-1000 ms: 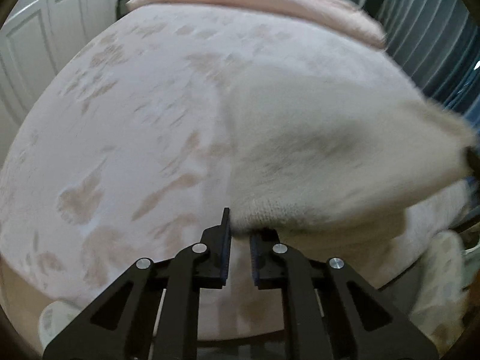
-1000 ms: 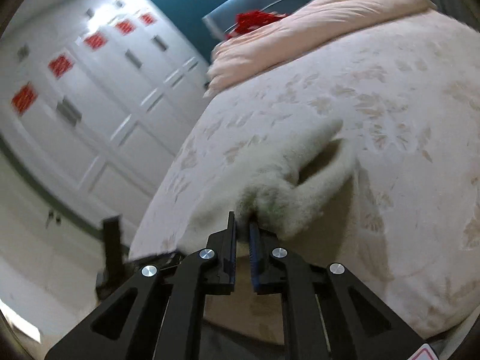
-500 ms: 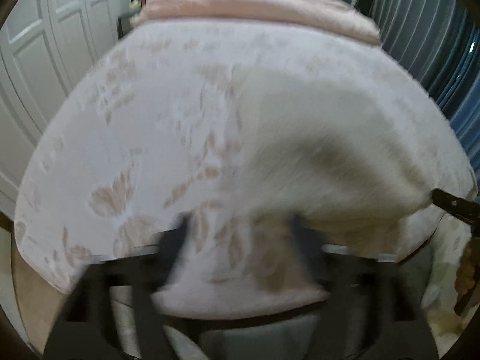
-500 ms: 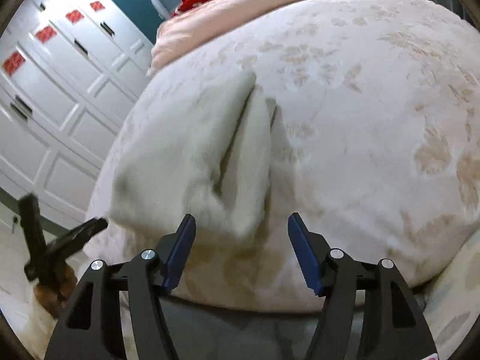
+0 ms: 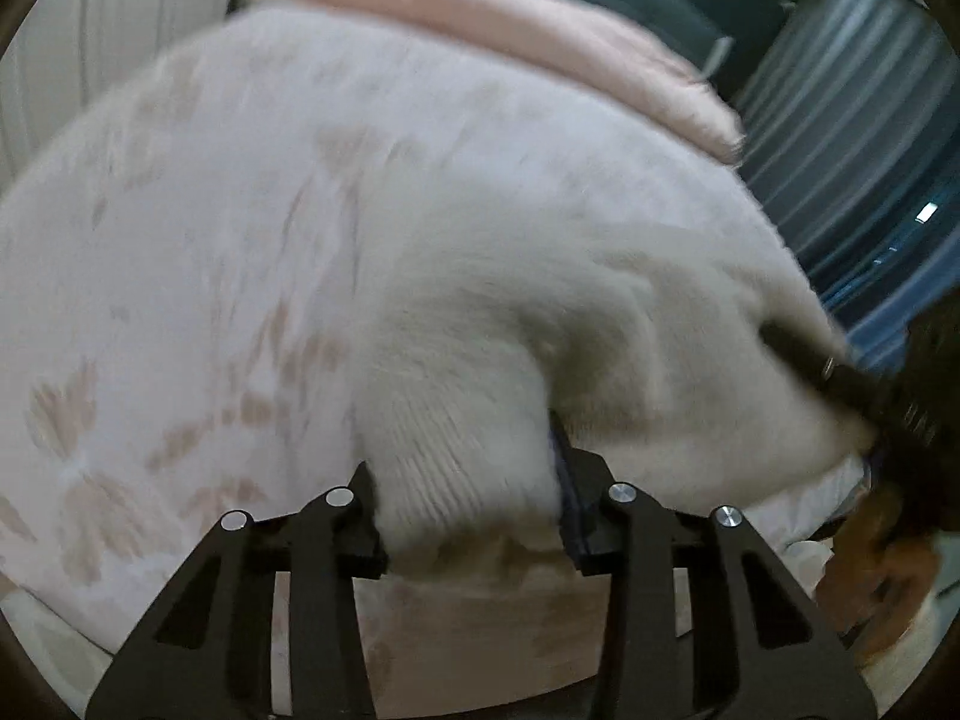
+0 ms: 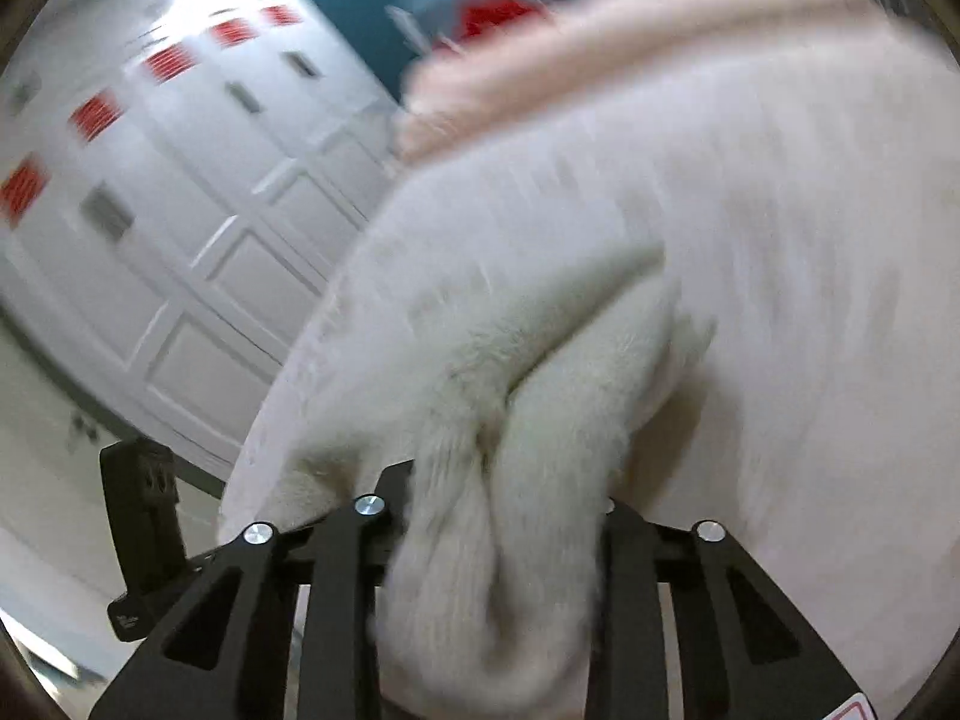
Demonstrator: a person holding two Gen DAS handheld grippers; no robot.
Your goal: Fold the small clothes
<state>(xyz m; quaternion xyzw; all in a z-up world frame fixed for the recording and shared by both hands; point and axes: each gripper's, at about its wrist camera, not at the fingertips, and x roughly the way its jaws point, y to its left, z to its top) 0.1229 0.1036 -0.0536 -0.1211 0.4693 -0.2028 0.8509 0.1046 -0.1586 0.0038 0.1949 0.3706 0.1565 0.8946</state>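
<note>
I have the fluffy white garment (image 5: 540,360) on the bed (image 5: 210,210) near its edge. My left gripper (image 5: 465,492) and right gripper (image 6: 504,516) have fingers spread around bunched corners, not squeezing. Next I should pinch, then lift for folding.

This is looking like a bedroom in a home. A big bed (image 5: 252,192) is filling the room, a pink blanket (image 5: 510,18) is lying at its far end, and white closet doors (image 6: 198,192) are standing beside it.
</note>
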